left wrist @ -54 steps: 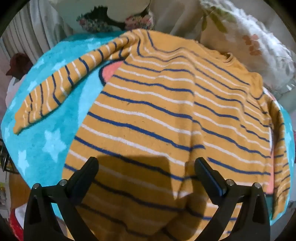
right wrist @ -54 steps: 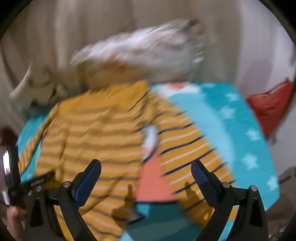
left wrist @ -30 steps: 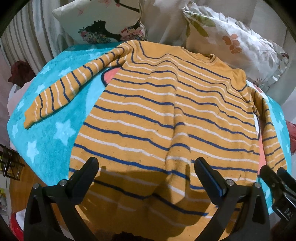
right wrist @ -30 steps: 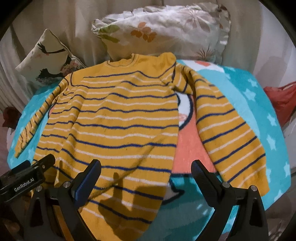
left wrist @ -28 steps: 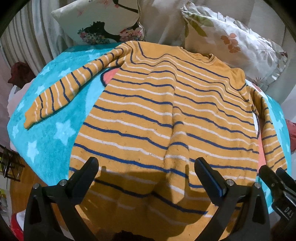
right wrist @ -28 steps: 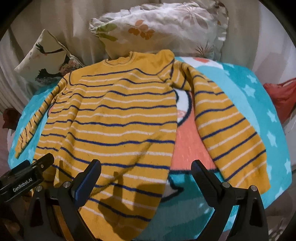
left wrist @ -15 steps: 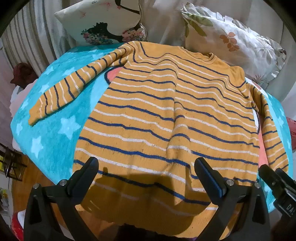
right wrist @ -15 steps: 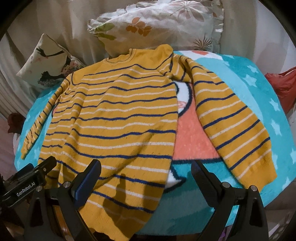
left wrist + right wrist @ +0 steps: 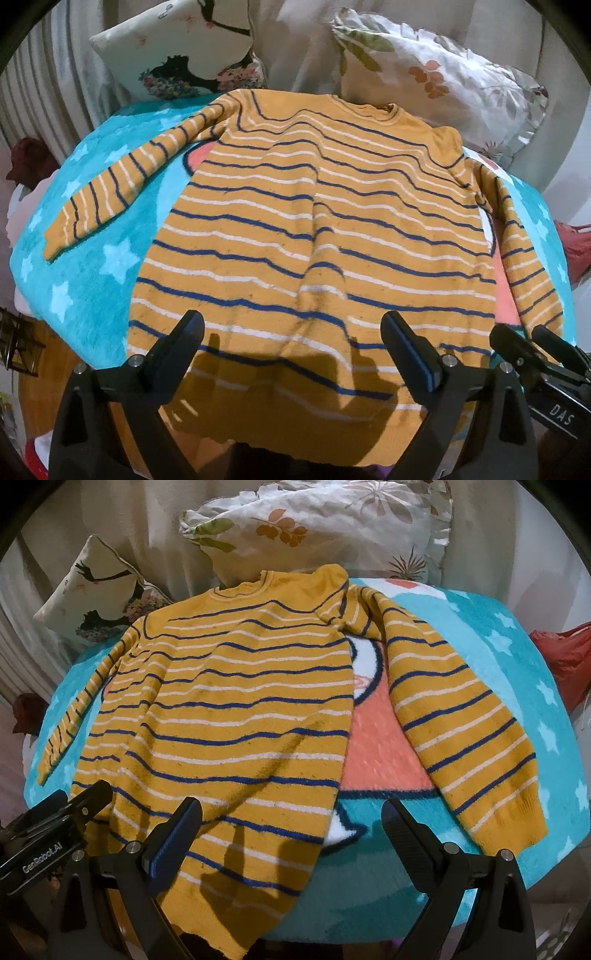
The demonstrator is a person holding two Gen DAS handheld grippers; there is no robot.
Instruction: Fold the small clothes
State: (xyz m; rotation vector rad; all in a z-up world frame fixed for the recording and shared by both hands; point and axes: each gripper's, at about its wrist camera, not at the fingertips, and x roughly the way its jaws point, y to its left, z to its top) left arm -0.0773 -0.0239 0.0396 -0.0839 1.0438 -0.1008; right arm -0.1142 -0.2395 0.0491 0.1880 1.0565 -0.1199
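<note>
A mustard-yellow sweater (image 9: 314,236) with blue and white stripes lies flat, face up, on a turquoise star blanket (image 9: 88,266). Both sleeves are spread out to the sides. Its hem hangs over the near edge. My left gripper (image 9: 291,339) is open and empty, above the hem at the middle. My right gripper (image 9: 291,827) is open and empty, above the sweater's (image 9: 229,709) lower right corner. The right sleeve (image 9: 458,716) lies beside it. Each gripper shows at the edge of the other's view, the right one (image 9: 532,354) and the left one (image 9: 59,812).
Two patterned pillows (image 9: 436,70) (image 9: 184,59) lean against the pale backrest behind the collar. A red bag (image 9: 561,653) lies off the blanket's (image 9: 517,657) right side. A wooden floor (image 9: 40,380) shows at the lower left.
Both grippers have drawn back and up from the sweater, so more of it shows, hem included. The sweater lies spread as before.
</note>
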